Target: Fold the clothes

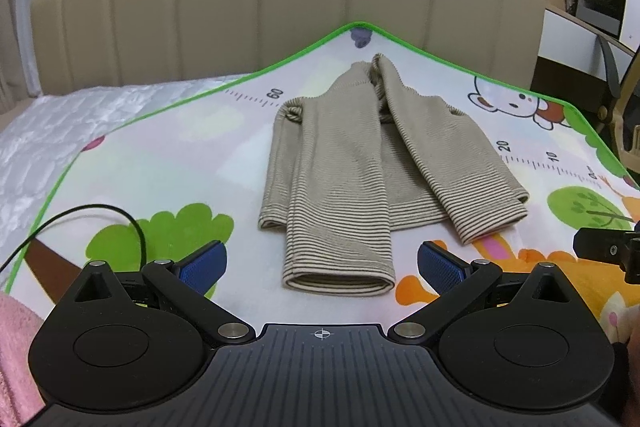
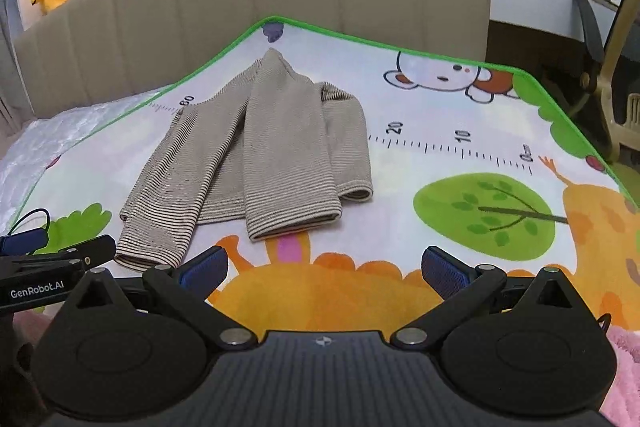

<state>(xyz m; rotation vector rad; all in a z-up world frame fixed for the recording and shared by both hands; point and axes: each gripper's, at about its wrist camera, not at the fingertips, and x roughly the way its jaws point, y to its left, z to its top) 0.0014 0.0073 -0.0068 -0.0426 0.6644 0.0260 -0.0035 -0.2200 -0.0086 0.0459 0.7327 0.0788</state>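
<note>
While the beige-and-brown striped knit top (image 1: 336,171) is lying sleeves-folded on the cartoon-printed play mat (image 1: 168,155), you are holding the left gripper (image 1: 322,265) and right gripper (image 2: 325,269) spread and empty; be pinching both hem corners evenly before folding upward.

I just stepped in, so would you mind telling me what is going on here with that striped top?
A person holding a gripper in each hand is folding clothes on a bed. A striped long-sleeved top lies on a cartoon play mat, with both sleeves folded in over the body. Neither gripper is touching it: the left gripper hovers just short of the nearer sleeve cuff with its fingers open, and the right gripper is open over the mat beside it.
</note>
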